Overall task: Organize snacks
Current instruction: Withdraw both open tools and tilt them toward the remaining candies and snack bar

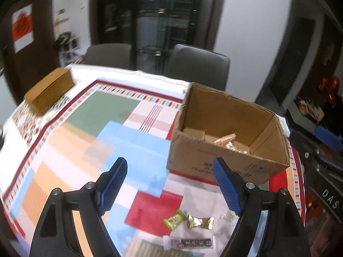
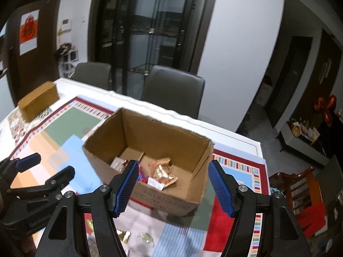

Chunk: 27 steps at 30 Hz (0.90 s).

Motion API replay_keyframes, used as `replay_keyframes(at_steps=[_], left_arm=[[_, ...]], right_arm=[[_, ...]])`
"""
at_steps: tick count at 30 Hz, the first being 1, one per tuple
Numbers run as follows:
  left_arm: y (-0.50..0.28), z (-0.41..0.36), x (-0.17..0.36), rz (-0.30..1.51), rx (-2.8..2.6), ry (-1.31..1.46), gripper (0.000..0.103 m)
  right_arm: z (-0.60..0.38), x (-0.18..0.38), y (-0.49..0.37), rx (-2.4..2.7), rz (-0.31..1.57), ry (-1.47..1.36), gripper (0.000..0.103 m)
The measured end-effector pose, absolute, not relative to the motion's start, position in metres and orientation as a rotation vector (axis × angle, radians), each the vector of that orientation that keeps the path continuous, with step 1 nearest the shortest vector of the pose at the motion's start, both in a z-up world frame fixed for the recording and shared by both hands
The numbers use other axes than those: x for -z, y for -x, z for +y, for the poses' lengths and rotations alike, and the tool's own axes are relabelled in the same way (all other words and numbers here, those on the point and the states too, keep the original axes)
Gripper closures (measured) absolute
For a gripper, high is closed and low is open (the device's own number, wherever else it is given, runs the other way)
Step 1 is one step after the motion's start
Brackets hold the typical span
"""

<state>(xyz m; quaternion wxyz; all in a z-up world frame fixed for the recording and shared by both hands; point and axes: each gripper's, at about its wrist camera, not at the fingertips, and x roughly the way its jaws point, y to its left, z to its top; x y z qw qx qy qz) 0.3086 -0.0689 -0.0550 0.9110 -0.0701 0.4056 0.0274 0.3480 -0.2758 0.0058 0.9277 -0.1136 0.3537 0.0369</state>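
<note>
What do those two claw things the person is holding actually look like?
Both look alike: the left gripper and right gripper have chunky black frames with silver bolts and two fingers faced with ribbed blue pads. White lettering marks the black bodies. No cables, sleeves or hands show.

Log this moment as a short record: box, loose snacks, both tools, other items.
open box: cardboard box on the tablecloth, several wrapped snacks inside
loose snacks: green candy, gold candy, dark bar, on the cloth in front of the box
left tool: open, empty
right tool: open, empty
closed box: far left of table
</note>
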Motion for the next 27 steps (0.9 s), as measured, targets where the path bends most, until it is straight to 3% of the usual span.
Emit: replay_keyframes(at_steps=[27], left_arm=[[-0.224,-0.052,0.127,1.096,-0.265,0.563,0.016]], right_arm=[[-0.229,0.042,-0.305,-0.455,0.860,0.568,0.035]])
